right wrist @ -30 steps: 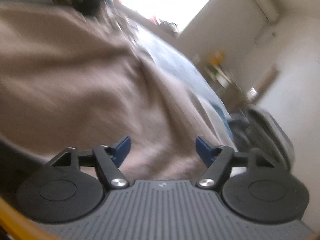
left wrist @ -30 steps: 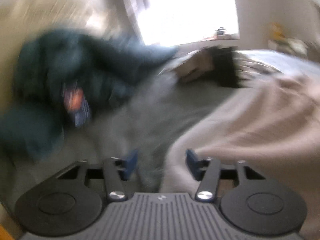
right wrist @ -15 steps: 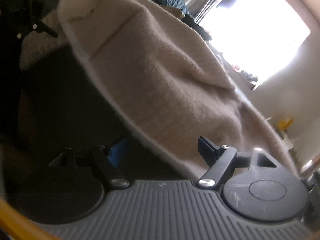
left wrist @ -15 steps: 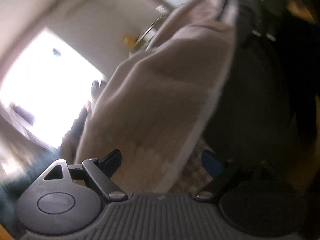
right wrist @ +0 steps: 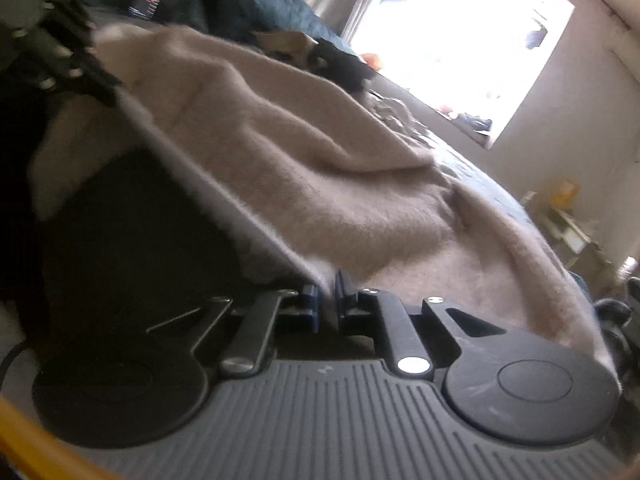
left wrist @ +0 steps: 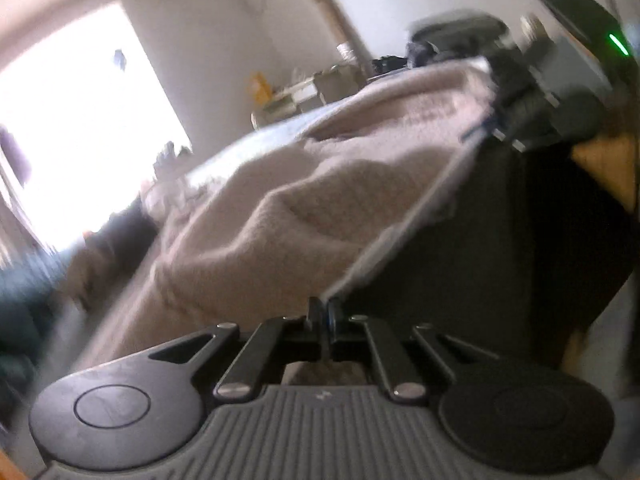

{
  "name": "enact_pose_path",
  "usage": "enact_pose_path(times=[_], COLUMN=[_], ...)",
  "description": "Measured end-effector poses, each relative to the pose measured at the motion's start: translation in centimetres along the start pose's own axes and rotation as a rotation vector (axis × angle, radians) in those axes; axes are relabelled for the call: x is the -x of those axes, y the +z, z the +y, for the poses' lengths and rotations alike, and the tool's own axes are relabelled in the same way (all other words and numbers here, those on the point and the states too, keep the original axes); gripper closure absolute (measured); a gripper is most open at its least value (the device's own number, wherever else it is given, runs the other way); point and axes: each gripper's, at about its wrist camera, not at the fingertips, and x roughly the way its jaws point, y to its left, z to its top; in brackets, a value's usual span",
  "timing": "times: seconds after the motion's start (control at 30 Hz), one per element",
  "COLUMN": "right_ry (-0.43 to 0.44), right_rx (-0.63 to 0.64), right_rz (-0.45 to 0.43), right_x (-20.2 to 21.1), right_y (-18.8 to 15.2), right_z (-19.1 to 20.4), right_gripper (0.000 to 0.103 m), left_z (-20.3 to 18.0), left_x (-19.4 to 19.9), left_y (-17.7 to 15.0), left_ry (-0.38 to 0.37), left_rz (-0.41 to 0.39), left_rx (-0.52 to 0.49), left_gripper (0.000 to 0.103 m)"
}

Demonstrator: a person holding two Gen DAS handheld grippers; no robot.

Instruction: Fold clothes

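I count one beige fleece (left wrist: 304,216) stretched by its pale hem between my two units, left hand-held gripper (left wrist: 323,312) and right hand-held gripper (right wrist: 327,296) each clamped on that hem, rest draped over the bed (right wrist: 476,172); no containers seen.

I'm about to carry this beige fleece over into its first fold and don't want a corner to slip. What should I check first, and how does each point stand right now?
1. Left gripper shut on the beige fleece hem: ok.
2. Right gripper shut on the same hem: ok.
3. Hem between the two grippers pulled into a straight line: ok.
4. Depth of bite: cannot tell; only a thin edge shows between the fingers.
5. Far end of the fleece lying flat on the bed: not ok; it shows ridges and bunches.
6. Landing area free of other clothes: cannot tell; a dark blue garment lies beyond the fleece.
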Motion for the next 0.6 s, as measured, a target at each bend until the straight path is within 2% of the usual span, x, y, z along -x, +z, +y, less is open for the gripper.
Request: enact_pose_path(times=[0.07, 0.2, 0.27, 0.3, 0.37, 0.4, 0.43, 0.47, 0.5, 0.57, 0.6], right_ry=[0.046, 0.180, 0.190, 0.188, 0.180, 0.170, 0.159, 0.149, 0.142, 0.135, 0.135], right_rx=[0.019, -0.012, -0.042, -0.090, -0.210, -0.274, -0.334, -0.391, -0.430, -0.483, -0.492], right_rz=[0.053, 0.231, 0.250, 0.233, 0.178, 0.142, 0.107, 0.073, 0.042, -0.014, -0.035], right_x=[0.8, -0.2, -0.1, 0.3, 1.0, 1.2, 1.2, 1.0, 0.4, -1.6, -2.9], right_y=[-0.5, -2.9, -3.1, -2.6, -0.9, 0.1, 1.2, 2.3, 3.4, 5.7, 7.0], right_z=[0.4, 1.3, 1.0, 0.1, -2.6, -4.4, -6.2, -7.9, -9.3, -11.7, -12.5], right_gripper=[0.097, 0.098, 0.098, 0.097, 0.094, 0.088, 0.085, 0.077, 0.073, 0.069, 0.064], left_z=[1.1, 1.7, 2.3, 2.9, 4.2, 4.9, 5.9, 7.1, 8.6, 11.9, 13.7], left_x=[-0.1, -2.9, -4.2, -4.3, -3.6, -3.3, -3.0, -2.6, -2.4, -2.7, -3.5], left_y=[-0.2, -2.6, -3.6, -3.4, -2.0, -1.3, 0.0, 1.5, 3.0, 5.8, 7.1], left_ry=[-0.096, -0.246, -0.337, -0.389, -0.500, -0.555, -0.569, -0.562, -0.528, -0.432, -0.387], left_rz=[0.081, 0.271, 0.352, 0.356, 0.322, 0.305, 0.269, 0.224, 0.169, 0.064, 0.025], left_rx=[0.100, 0.218, 0.299, 0.329, 0.378, 0.401, 0.417, 0.427, 0.438, 0.461, 0.477], left_gripper=[0.100, 0.101, 0.099, 0.096, 0.087, 0.081, 0.080, 0.075, 0.068, 0.056, 0.053])
